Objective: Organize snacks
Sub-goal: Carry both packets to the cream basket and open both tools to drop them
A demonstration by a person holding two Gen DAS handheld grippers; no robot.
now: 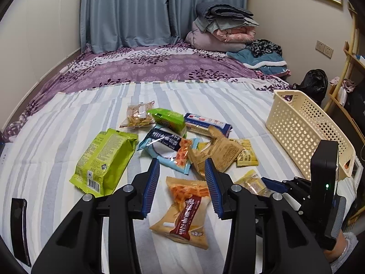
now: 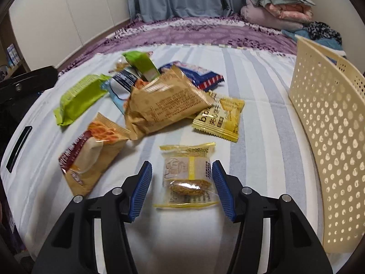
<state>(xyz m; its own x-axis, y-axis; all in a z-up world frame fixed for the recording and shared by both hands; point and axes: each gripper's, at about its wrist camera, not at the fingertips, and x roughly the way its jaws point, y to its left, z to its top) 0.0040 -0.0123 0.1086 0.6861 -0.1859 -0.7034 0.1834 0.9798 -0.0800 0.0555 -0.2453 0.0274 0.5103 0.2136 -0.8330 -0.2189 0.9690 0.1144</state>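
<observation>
Snacks point(image 1: 182, 141) strewn on striped bedsheet point(image 1: 68, 123); cream basket point(image 1: 303, 132) alongside.

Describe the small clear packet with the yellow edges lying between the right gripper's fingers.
The clear packet is a small, flat, see-through pouch with yellow crimped seals at its near and far ends and a yellow stripe down a pale printed label. One round brown biscuit sits in its near half. It lies flat on the striped sheet, apart from the other snacks. The right gripper straddles it, jaws open, pads beside it without pressing.
</observation>
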